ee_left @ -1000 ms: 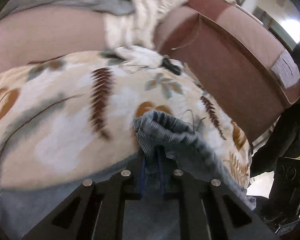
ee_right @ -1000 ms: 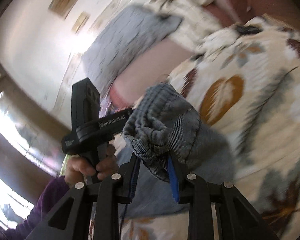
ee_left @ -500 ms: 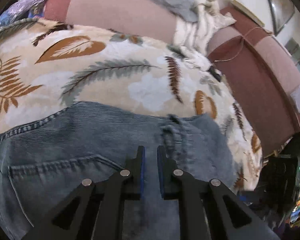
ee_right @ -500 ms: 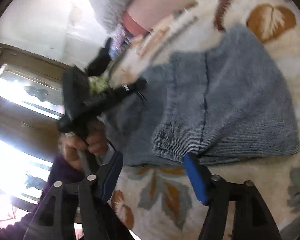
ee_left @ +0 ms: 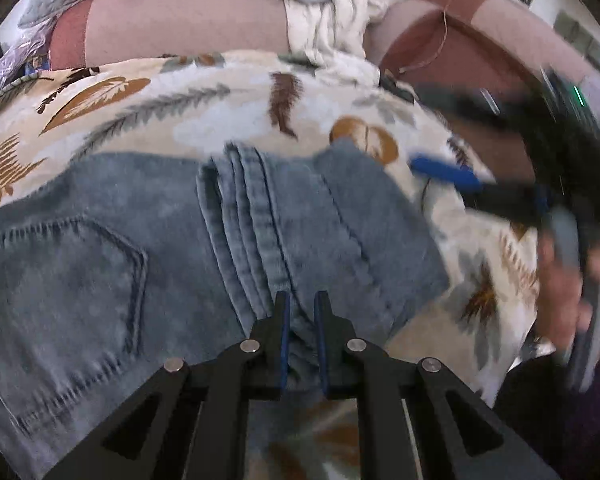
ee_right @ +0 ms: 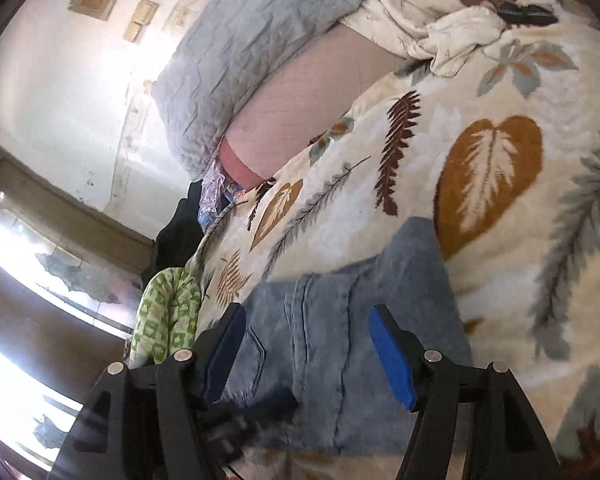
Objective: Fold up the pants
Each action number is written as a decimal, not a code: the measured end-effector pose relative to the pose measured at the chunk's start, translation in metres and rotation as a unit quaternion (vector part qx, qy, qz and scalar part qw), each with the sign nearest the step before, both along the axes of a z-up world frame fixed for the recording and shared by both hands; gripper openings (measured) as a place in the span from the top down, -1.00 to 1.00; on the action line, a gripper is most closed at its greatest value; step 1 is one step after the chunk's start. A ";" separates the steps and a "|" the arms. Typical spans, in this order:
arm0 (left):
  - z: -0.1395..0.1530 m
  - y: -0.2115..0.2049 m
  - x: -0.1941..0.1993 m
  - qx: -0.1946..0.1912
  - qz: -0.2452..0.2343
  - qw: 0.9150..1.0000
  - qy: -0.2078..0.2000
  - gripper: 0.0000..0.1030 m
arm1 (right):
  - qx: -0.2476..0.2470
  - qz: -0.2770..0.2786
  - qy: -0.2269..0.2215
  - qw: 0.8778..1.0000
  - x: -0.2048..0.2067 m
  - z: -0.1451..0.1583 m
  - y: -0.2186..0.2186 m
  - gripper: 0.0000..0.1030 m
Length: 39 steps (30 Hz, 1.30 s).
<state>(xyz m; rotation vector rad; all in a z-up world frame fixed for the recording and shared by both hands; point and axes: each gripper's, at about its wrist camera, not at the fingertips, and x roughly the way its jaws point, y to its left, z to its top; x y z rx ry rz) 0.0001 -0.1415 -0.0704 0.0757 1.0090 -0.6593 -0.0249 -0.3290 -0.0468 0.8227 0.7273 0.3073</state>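
Blue denim pants (ee_left: 100,260) lie folded on a leaf-print blanket (ee_left: 180,112), back pocket at the left and a stack of folded edges down the middle. My left gripper (ee_left: 300,316) sits low on the near edge of that stack, shut on a ridge of denim between its blue pads. In the right wrist view the pants (ee_right: 360,320) lie under my right gripper (ee_right: 306,320), which is open and holds nothing. The left wrist view shows that gripper blurred at the right, with a blue pad (ee_left: 444,172) showing and a hand (ee_left: 560,280) on its handle.
A pink and maroon sofa back (ee_left: 180,28) rises behind the blanket (ee_right: 500,80). On it lie a grey quilt (ee_right: 240,52) and a crumpled cream cloth (ee_left: 332,12). A green-patterned cloth (ee_right: 164,320) hangs off the blanket's left edge near a bright window (ee_right: 20,248).
The right gripper let go of the bunched denim, opened wide and drew back. The left gripper carried its denim edge over and down, so the pants now lie folded flat.
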 end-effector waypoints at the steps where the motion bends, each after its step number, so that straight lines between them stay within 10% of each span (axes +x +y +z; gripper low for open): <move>1: -0.003 -0.002 -0.003 0.014 -0.003 1.000 0.000 0.78 | 0.003 -0.001 0.009 1.000 0.010 -0.001 -0.001 -0.33; 12: -0.013 -0.004 -0.019 0.055 -0.008 0.998 -0.008 0.74 | -0.076 0.019 0.115 0.990 0.084 -0.050 -0.003 -0.30; 21: 0.020 0.058 -0.054 -0.019 0.098 0.993 -0.066 0.75 | -0.089 0.016 0.008 0.996 0.054 0.000 0.002 -0.31; 23: 0.032 0.087 -0.078 -0.025 0.156 0.981 -0.114 0.66 | -0.110 0.031 -0.015 0.993 0.042 0.011 0.019 -0.31; 26: 0.037 0.116 -0.104 0.010 0.240 0.957 -0.162 0.00 | -0.146 0.076 -0.038 0.986 0.035 0.024 0.064 -0.36; 30: 0.039 0.155 -0.130 0.045 0.343 0.908 -0.236 -0.28 | -0.170 0.151 -0.053 0.972 0.034 0.031 0.127 -0.36; 36: 0.024 0.225 -0.124 -0.009 0.505 0.849 -0.154 -0.59 | -0.241 0.278 -0.018 0.930 0.069 0.047 0.258 -0.37; 39: 0.009 0.235 -0.117 -0.002 0.524 0.842 -0.127 -0.59 | -0.290 0.344 -0.008 0.893 0.090 0.053 0.332 -0.41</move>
